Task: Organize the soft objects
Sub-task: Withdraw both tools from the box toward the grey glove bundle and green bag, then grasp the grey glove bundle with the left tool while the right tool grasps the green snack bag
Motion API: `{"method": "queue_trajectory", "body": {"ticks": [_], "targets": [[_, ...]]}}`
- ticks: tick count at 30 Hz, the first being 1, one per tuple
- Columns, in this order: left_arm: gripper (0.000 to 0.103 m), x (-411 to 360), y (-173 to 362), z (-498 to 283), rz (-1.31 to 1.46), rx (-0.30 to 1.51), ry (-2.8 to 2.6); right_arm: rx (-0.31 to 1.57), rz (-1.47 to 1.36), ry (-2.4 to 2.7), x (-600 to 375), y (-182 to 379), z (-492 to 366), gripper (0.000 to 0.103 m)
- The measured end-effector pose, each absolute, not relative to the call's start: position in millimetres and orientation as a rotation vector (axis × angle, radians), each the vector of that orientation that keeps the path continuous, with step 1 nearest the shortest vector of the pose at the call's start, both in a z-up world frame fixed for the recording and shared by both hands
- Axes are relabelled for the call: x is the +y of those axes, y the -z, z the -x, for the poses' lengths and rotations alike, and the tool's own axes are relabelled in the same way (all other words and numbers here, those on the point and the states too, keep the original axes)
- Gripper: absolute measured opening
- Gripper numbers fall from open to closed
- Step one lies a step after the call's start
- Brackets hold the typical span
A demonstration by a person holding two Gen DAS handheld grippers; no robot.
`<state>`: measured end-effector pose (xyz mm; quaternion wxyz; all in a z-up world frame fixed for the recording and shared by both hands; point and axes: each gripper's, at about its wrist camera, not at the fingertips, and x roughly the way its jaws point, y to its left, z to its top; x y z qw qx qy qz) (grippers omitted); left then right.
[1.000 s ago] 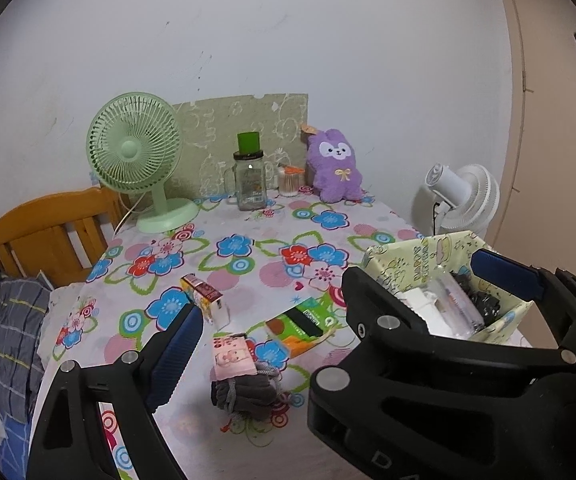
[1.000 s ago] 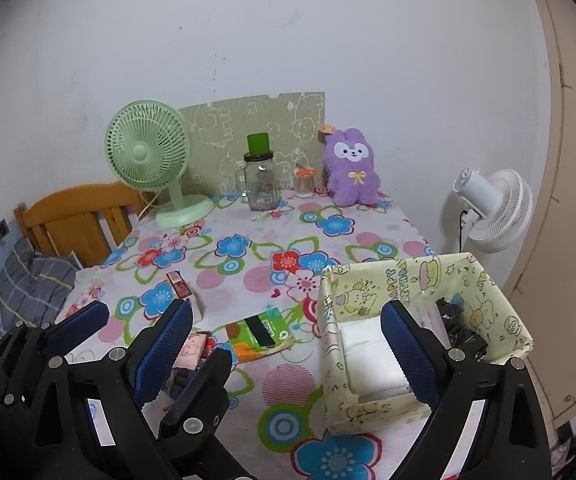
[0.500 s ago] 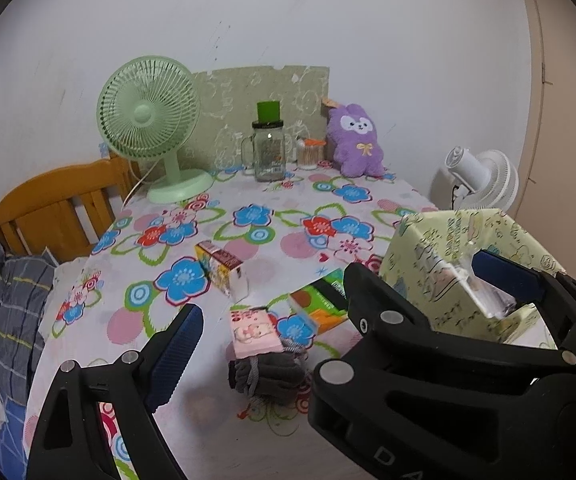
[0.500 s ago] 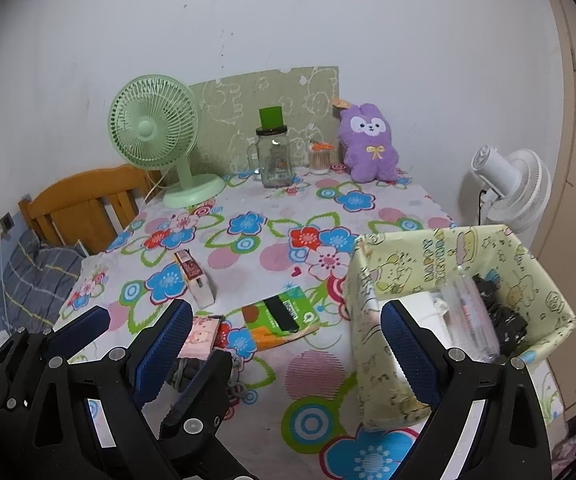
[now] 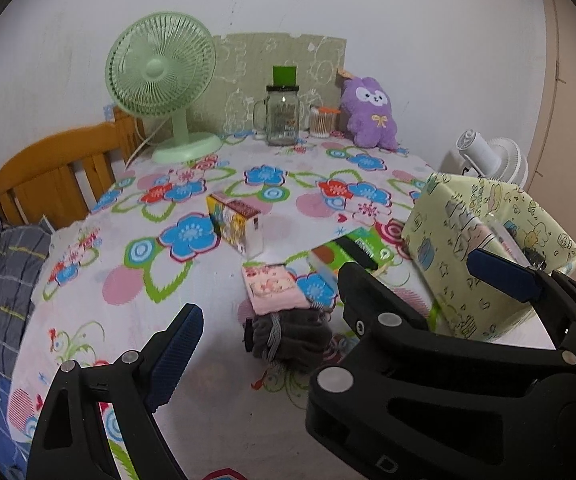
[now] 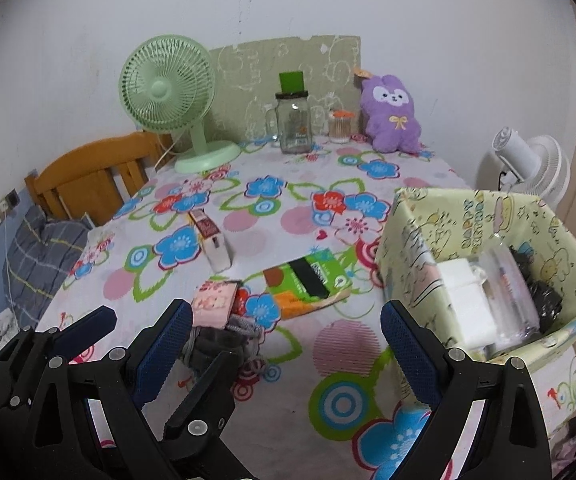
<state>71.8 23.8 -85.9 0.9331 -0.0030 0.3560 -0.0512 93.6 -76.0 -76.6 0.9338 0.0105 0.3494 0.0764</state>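
Both our left tongs [image 5: 330, 312] and right tongs [image 6: 284, 332] gape empty over the grey sock bundle [image 5: 288, 334] at lower centre of the table [image 5: 128, 300]; closing carelessly, we risk snagging the pink packet [image 5: 274, 288] touching it.

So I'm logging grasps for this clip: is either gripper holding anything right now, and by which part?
Nothing is held. The left gripper and the right gripper both hang open above the table, and the grey socks lie untouched on the cloth.

A green desk fan [image 6: 168, 92], glass jar [image 6: 294, 126] and wooden chair [image 6: 88, 176] stand behind.
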Motion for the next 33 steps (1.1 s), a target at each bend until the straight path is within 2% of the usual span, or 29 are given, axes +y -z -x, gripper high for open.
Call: {"method": "queue_trajectory", "body": {"ticks": [12,21,27,30,33], "targets": [[0.092,31,109,-82,0.014,0.792,0.097,0.777,-0.048,-0.165,-70,104,-103,0.096],[0.088,35,125,-96,0.038,0.828,0.081,0.803,-0.074,-0.094,-72,120,-113,0.093],[0.073,37,133,-103,0.071,0.85,0.108,0.816,-0.085,-0.058,-72,126,-119,0.093],[0.06,37,134,-104,0.086,0.854,0.139,0.829,-0.092,-0.061,-71,129,-122,0.093],[0.055,39,134,-104,0.084,0.853,0.142,0.837,-0.097,-0.067,-70,130,-124,0.093]]}}
